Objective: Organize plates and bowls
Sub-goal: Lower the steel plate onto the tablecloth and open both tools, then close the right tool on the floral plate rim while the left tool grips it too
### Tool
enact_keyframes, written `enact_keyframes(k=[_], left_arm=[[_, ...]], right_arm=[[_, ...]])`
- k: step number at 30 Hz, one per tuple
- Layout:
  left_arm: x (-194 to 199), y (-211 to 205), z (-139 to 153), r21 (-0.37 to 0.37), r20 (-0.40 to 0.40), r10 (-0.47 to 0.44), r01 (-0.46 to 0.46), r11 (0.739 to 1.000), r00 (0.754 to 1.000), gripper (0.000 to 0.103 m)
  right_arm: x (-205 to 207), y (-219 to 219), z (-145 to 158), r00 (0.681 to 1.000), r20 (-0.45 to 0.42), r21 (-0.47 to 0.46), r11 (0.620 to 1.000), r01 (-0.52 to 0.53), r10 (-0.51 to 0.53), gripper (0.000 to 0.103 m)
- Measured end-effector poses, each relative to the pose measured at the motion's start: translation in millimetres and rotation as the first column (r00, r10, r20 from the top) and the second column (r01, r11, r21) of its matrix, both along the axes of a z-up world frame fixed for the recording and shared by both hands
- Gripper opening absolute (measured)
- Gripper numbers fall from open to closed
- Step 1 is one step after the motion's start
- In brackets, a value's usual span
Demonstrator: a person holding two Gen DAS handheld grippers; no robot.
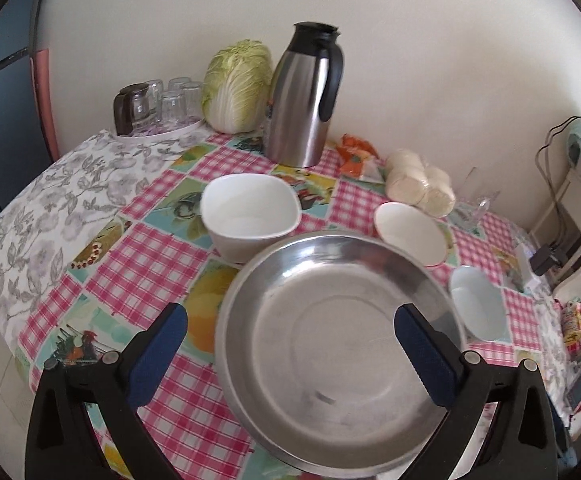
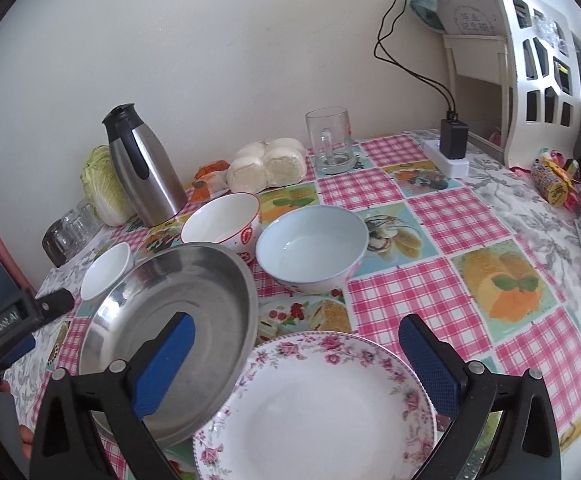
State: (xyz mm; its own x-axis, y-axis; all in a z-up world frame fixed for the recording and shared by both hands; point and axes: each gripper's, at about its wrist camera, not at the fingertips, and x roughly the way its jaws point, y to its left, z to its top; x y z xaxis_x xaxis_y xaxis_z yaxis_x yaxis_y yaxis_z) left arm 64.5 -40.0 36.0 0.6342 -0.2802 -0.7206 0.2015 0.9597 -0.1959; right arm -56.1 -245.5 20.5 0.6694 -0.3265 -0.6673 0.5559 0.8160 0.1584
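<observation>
Steel pan (image 1: 330, 344) sits mid-table, and the left gripper (image 1: 290, 356) hovers over it, jaws spread wide, holding nothing. The right gripper (image 2: 298, 364) hangs just as wide above the floral plate (image 2: 318, 408), which lies right beside the pan. Three bowls (image 2: 310, 248) wait behind, unstacked. Looks like the opening pick: the next move calls for dropping a jaw over a rim and pinching.

You have a table (image 2: 430, 288) under a pink checked cloth. Around the steel pan (image 2: 170, 332): a floral plate (image 2: 314, 404) overlapping its near rim, three white bowls behind it, then the thermos jug (image 2: 142, 168), cabbage (image 2: 100, 188) and steamed buns (image 2: 266, 164) farther back.
</observation>
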Motion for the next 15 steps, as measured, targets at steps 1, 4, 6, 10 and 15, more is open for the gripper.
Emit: enact_keyframes(k=[1, 4, 6, 10, 15], left_arm=[[-3.6, -1.1, 2.5, -0.019, 0.004, -0.006, 0.006, 1.000, 1.000, 0.103], [-16.4, -2.0, 10.0, -0.079, 0.022, -0.023, 0.025, 0.997, 0.999, 0.103], [-27.0, -3.1, 16.1, -0.116, 0.062, -0.045, 0.052, 0.992, 0.997, 0.103], [-42.4, -9.4, 22.9, -0.147, 0.094, -0.086, 0.099, 0.984, 0.992, 0.103], [-57.5, -17.4, 15.9, -0.195, 0.037, -0.113, 0.118, 0.974, 0.993, 0.103]], right_arm=[[-3.7, -1.0, 0.3, 1.000, 0.000, -0.003, 1.000, 0.002, -0.002, 0.103], [-13.9, -4.6, 1.4, 1.000, 0.007, -0.013, 1.000, 0.017, -0.017, 0.103], [-20.3, -8.7, 2.4, 0.999, 0.016, -0.011, 1.000, 0.029, -0.029, 0.103], [-34.4, -18.1, 4.9, 0.997, 0.046, 0.000, 0.998, 0.055, -0.055, 0.103], [-49.9, -28.3, 3.5, 0.996, 0.042, -0.001, 0.996, 0.084, -0.084, 0.103]])
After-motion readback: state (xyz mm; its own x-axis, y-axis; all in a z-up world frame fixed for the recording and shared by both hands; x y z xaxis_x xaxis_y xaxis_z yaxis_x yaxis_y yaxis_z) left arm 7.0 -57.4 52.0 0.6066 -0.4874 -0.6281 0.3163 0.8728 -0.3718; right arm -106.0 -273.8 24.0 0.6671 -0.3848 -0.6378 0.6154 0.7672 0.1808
